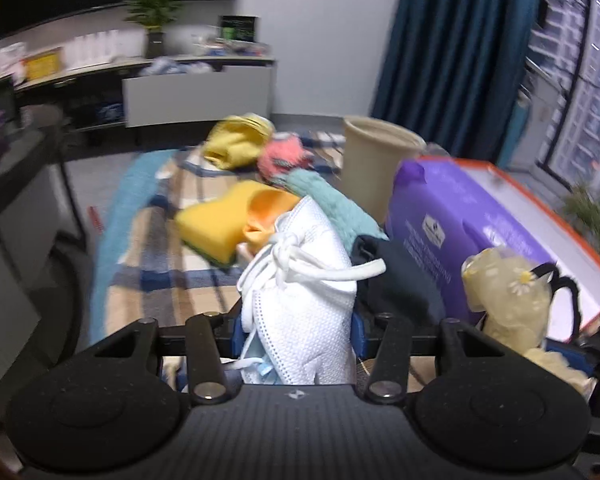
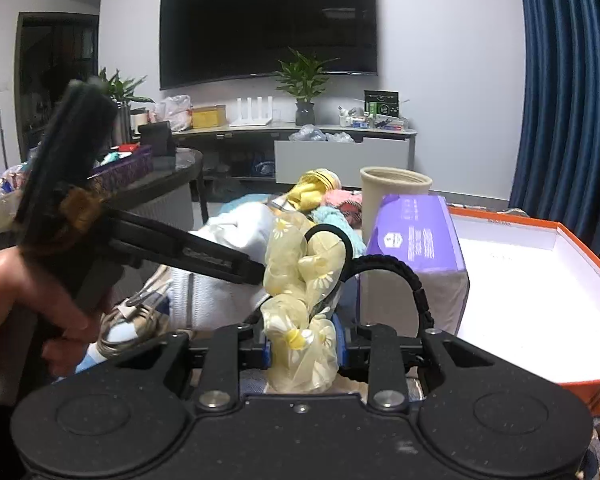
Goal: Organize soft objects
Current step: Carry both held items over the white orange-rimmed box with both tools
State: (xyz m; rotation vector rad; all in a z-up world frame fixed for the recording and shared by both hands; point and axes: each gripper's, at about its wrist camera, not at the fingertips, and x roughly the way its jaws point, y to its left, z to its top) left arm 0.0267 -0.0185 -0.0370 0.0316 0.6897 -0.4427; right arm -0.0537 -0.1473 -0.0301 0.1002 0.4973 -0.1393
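Note:
My left gripper (image 1: pixel 298 336) is shut on a bundle of white face masks (image 1: pixel 304 300) with knotted straps, held above the plaid cloth (image 1: pixel 152 280). My right gripper (image 2: pixel 302 346) is shut on a pale yellow daisy-print scrunchie (image 2: pixel 304 280) with black bands (image 2: pixel 416 292) looped beside it; the scrunchie also shows in the left wrist view (image 1: pixel 508 300). The left gripper body (image 2: pixel 72 200) reaches in from the left in the right wrist view. An open orange-edged white box (image 2: pixel 540 308) lies to the right.
A purple wipes pack (image 1: pixel 460 224) and a beige cup (image 1: pixel 376 160) stand beside the box. A yellow sponge (image 1: pixel 216 224), teal towel (image 1: pixel 332 208), pink toy (image 1: pixel 280 156), yellow cloth (image 1: pixel 236 140) and a dark garment (image 1: pixel 396 272) lie on the cloth. A TV cabinet (image 2: pixel 300 148) is behind.

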